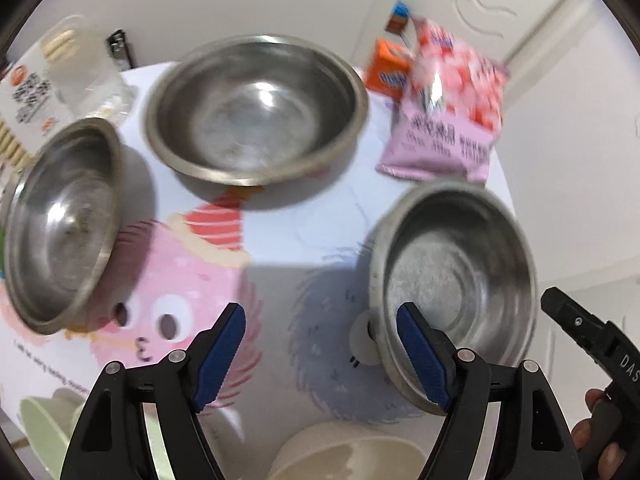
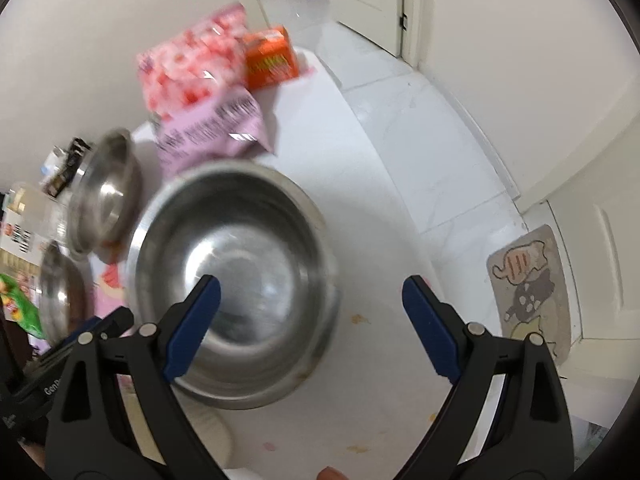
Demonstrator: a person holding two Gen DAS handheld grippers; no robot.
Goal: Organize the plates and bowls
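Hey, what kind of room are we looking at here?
Probably a home dining or kitchen corner: round stainless steel bowls stand on a table with a cartoon-print cloth, a pink snack bag lies beside them, and a white tiled floor runs to a cartoon doormat.

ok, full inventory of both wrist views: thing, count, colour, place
steel bowls: three, silver, spread over the table top, apart from one another
snack bag: one, pink, far right of table
box: one, orange, behind the bag
pale bowl: one, cream, near edge
green dish: one, pale green, near left corner
table cover: one, white with cartoon print
floor mat: one, grey, on the floor
left gripper: blue fingers, open, empty
right gripper: blue fingers, open, over a bowl
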